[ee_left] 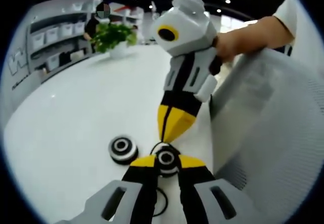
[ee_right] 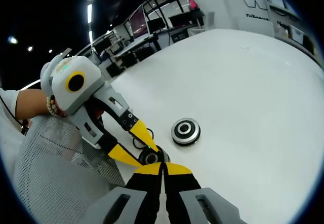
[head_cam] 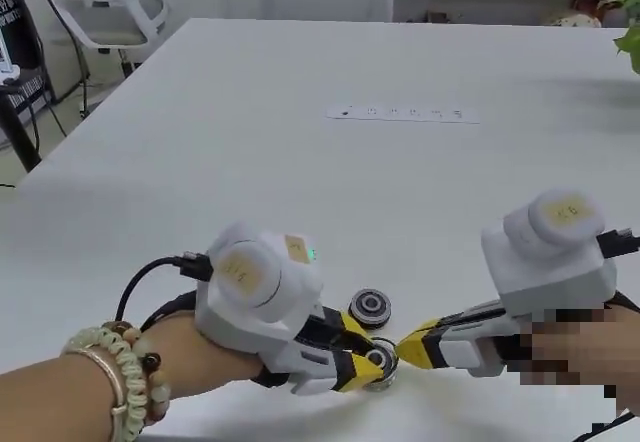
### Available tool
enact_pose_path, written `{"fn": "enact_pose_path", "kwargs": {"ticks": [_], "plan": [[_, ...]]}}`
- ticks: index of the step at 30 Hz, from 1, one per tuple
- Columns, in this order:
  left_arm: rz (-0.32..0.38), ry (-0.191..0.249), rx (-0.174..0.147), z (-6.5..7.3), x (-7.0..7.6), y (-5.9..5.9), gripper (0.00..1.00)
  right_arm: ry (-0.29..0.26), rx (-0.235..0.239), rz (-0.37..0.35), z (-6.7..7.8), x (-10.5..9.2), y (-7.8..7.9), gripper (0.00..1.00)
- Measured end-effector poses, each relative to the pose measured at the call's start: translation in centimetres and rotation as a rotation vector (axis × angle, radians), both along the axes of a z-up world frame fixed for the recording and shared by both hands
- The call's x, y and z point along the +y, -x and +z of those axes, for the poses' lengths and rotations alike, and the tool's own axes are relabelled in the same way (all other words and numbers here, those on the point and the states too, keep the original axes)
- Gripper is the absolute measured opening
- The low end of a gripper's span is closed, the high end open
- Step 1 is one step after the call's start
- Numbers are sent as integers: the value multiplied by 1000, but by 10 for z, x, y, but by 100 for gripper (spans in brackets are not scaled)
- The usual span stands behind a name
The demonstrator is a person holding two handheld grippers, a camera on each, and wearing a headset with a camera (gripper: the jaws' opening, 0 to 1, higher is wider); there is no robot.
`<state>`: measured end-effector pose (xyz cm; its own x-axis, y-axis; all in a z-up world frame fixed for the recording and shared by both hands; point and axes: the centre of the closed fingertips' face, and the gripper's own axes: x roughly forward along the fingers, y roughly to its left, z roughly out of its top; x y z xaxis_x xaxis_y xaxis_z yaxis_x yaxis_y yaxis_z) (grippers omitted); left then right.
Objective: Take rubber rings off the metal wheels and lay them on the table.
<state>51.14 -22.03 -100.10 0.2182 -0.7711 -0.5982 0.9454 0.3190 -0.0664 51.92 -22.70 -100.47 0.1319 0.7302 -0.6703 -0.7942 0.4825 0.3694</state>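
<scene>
In the head view, the left tongs (head_cam: 365, 354) were clamped on a metal wheel (head_cam: 382, 362) low on the white desk (head_cam: 300, 162), close to its near edge. The right tongs (head_cam: 402, 348) came in from the other side, tips together and touching that wheel's rim. A second wheel (head_cam: 371, 306) lay just beyond, apart from both. Past it the desk ran wide and bare.

In the left gripper view, the jaws stood either side of the metal wheel (ee_left: 166, 159) and gripped it. The right tongs (ee_left: 168, 134) were pinched to a point on its upper rim. The second wheel (ee_left: 123, 148) sat to one side, its dark ring on. A thin dark loop (ee_left: 161, 203) lay under the jaws; I couldn't tell if it was a ring or a cable. The desk's edge ran close by.

In the right gripper view, the right tongs (ee_right: 163, 166) were together against the metal wheel (ee_right: 151, 157), which was held in the left tongs (ee_right: 136, 145). I couldn't tell whether rubber was nipped between them. The second wheel (ee_right: 185, 131) lay near.

I'd say the ring on the held wheel was being worked off. The next move would need the right tongs to catch its lip and peel it outward while the left held firm. Then it should be laid toward the open middle, away from the edge.
</scene>
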Motion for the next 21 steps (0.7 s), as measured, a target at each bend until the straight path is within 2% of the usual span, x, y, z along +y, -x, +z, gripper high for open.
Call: {"fn": "enact_pose_path", "kwargs": {"ticks": [2,4,7,8,10,12,15,18,20,21], "plan": [[6,0,12,3,2,0,19,2,-4,1,0,0,0,0],[7,12,8,7,2,0,26,2,-4,-7,0,-1,-2,0],[-7,18,-29,18,3,0,32,-8,-4,-20,3,-2,-4,0],[-9,37,-42,25,3,0,33,-12,-7,-22,4,-3,-5,0],[-4,62,-37,33,4,0,37,-19,-15,-28,7,-3,-7,0],[-8,67,-29,41,6,1,42,-26,-15,-36,9,-4,-8,0],[-11,48,-45,51,16,2,45,-43,-19,-42,13,-3,-10,0],[11,58,-56,64,27,2,47,-56,-22,-47,16,-2,-11,0],[31,63,-86,72,37,1,50,-65,-27,-47,19,-1,-11,0],[46,63,-91,76,43,2,53,-73,-28,-49,21,0,-11,0]]}}
